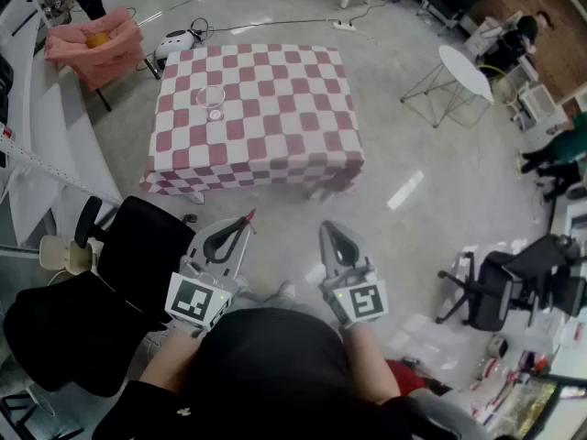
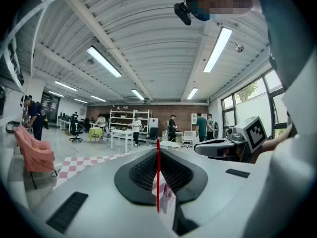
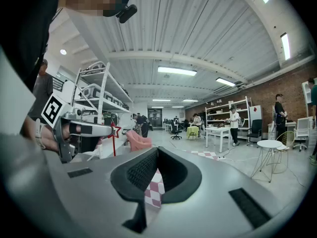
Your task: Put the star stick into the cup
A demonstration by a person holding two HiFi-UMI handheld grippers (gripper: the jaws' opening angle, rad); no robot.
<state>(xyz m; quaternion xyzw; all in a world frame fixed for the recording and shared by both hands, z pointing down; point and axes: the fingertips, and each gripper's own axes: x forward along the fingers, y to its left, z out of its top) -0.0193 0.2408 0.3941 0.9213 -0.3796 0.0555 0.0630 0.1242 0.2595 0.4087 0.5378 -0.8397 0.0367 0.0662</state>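
Note:
The star stick [image 1: 248,218] is thin and red, and its star tip pokes out past the jaws of my left gripper [image 1: 243,224], which is shut on it. In the left gripper view the red stick [image 2: 158,175] runs straight up between the black pads of the left gripper [image 2: 158,151]. The red star [image 3: 115,131] also shows in the right gripper view. A clear cup [image 1: 213,96] stands on the far checkered table [image 1: 275,145], well ahead of both grippers. My right gripper [image 1: 326,231] [image 3: 157,150] is shut and holds nothing.
Black office chairs [image 1: 119,273] stand close at my left, and another black chair [image 1: 500,287] is at the right. A pink-draped chair [image 1: 96,42] sits beyond the table's left corner. A white round side table [image 1: 463,67] and people stand at the far right.

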